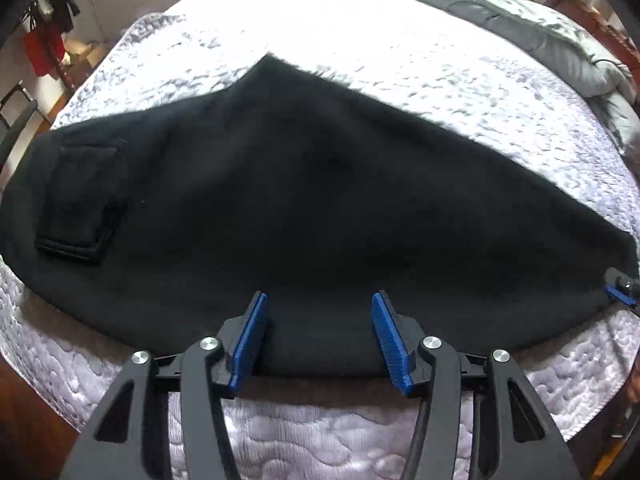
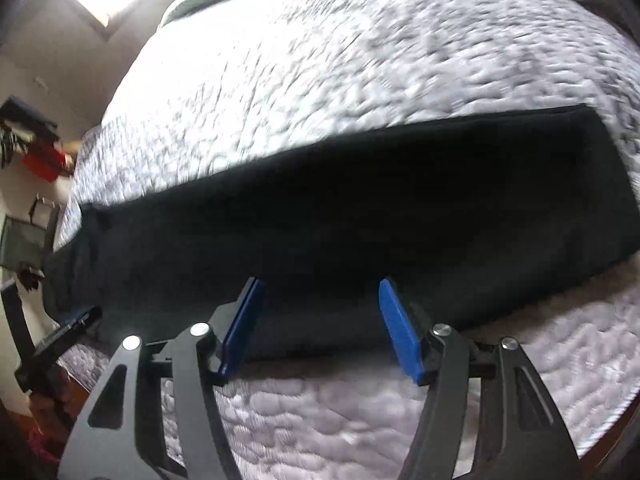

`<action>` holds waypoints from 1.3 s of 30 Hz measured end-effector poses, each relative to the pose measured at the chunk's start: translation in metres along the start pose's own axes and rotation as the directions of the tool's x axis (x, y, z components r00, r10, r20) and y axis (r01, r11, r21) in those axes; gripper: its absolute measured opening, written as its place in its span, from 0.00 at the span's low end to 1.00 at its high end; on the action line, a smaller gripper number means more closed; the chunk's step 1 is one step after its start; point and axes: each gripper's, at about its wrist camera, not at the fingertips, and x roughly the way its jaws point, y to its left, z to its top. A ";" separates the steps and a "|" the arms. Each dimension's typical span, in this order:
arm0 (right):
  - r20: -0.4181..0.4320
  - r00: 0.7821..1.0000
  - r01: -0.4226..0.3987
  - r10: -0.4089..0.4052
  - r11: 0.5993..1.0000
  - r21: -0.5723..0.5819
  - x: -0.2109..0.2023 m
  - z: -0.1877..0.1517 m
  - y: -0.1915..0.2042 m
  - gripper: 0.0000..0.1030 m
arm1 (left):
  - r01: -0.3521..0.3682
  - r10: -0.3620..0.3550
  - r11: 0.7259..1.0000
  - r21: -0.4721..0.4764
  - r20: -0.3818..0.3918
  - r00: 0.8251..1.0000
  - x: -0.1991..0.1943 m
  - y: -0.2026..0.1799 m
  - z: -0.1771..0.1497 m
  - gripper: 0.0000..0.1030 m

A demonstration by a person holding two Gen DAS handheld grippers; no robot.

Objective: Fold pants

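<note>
Black pants [image 1: 304,208] lie flat across a white quilted bed [image 1: 360,60], folded lengthwise, with a back pocket [image 1: 80,204] at the left end. My left gripper [image 1: 320,300] is open and empty, its blue pads over the pants' near edge. In the right wrist view the pants' leg part [image 2: 380,208] stretches across the bed. My right gripper [image 2: 320,284] is open and empty over the near edge of the leg. The right gripper's tip also shows at the far right of the left wrist view [image 1: 620,290]. The left gripper shows at the left of the right wrist view [image 2: 76,320].
A grey-green duvet [image 1: 540,28] is bunched at the far right of the bed. A chair [image 1: 16,120] and red clothes [image 1: 42,50] stand off the bed's left side. The bed's near edge [image 1: 60,392] drops to a dark wooden floor.
</note>
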 end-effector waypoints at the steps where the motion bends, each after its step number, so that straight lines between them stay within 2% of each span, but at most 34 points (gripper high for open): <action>1: 0.018 1.000 -0.003 0.003 1.000 0.021 -0.010 -0.001 -0.009 0.63 | 0.010 -0.010 1.000 0.003 0.004 1.000 -0.003 -0.002 -0.001 0.59; 5: 0.066 0.997 0.029 -0.039 0.988 0.148 -0.046 -0.010 -0.064 0.66 | 0.056 -0.057 0.998 0.033 0.014 0.998 -0.011 -0.021 -0.005 0.66; 9: 0.063 0.995 0.062 -0.081 0.964 0.258 -0.060 -0.024 -0.116 0.66 | 0.074 -0.074 0.996 0.054 0.005 0.997 -0.008 -0.034 -0.009 0.67; 14: 0.075 0.997 -0.008 -0.018 0.941 0.339 -0.048 -0.029 -0.153 0.67 | 0.067 -0.066 0.996 0.053 -0.017 0.998 0.003 -0.043 -0.013 0.68; 17: 0.121 0.993 -0.061 0.018 0.932 0.358 -0.035 -0.025 -0.165 0.68 | 0.055 -0.054 0.997 0.054 -0.016 0.998 0.008 -0.039 -0.008 0.69; 21: 0.201 0.979 -0.100 0.029 0.931 0.351 -0.025 -0.006 -0.167 0.71 | 0.053 -0.053 0.998 0.038 -0.016 0.998 0.012 -0.038 -0.004 0.72; 22: 0.209 0.977 -0.111 0.038 0.930 0.350 -0.023 -0.001 -0.166 0.68 | 0.051 -0.050 0.998 0.036 -0.017 0.999 0.012 -0.038 -0.004 0.72; 24: 0.240 0.968 -0.154 0.075 0.931 0.332 -0.022 0.012 -0.163 0.46 | 0.047 -0.047 0.998 0.035 -0.017 0.999 0.012 -0.037 -0.003 0.72; 25: 0.240 0.966 -0.177 0.102 0.931 0.318 -0.022 0.017 -0.163 0.26 | 0.045 -0.045 0.998 0.035 -0.015 0.999 0.011 -0.036 -0.004 0.72; 26: 0.245 0.961 -0.202 0.128 0.931 0.304 -0.024 0.023 -0.162 0.15 | 0.046 -0.046 0.998 0.031 -0.010 0.999 0.010 -0.036 -0.004 0.72; 28: 0.283 0.946 -0.239 0.158 0.930 0.279 -0.036 0.032 -0.158 0.14 | 0.051 -0.051 0.998 0.020 0.010 0.999 0.006 -0.034 -0.004 0.72; 31: 0.346 0.924 -0.258 0.162 0.932 0.254 -0.055 0.037 -0.158 0.13 | 0.021 -0.021 1.000 0.010 0.039 0.999 0.005 -0.031 -0.004 0.72; 32: 0.346 0.926 -0.251 0.147 0.928 0.277 -0.055 0.036 -0.162 0.12 | 0.012 -0.013 1.000 0.011 0.038 0.999 0.007 -0.030 -0.004 0.72; 33: 0.323 0.938 -0.227 0.123 0.925 0.306 -0.049 0.035 -0.166 0.12 | 0.002 -0.002 1.000 0.014 0.030 1.000 0.011 -0.028 -0.005 0.73; 35: 0.218 0.974 -0.138 0.061 0.923 0.360 -0.026 0.032 -0.175 0.12 | -0.014 0.013 0.999 0.032 0.022 1.000 0.022 -0.028 -0.007 0.76; 36: 0.177 0.983 -0.105 0.040 0.920 0.377 -0.016 0.030 -0.177 0.12 | -0.026 0.024 0.998 0.053 0.032 0.999 0.024 -0.030 -0.008 0.77; 39: 0.194 0.980 -0.116 0.039 0.908 0.404 -0.018 0.030 -0.177 0.12 | -0.015 0.014 0.998 0.055 0.028 1.000 0.018 -0.029 -0.007 0.77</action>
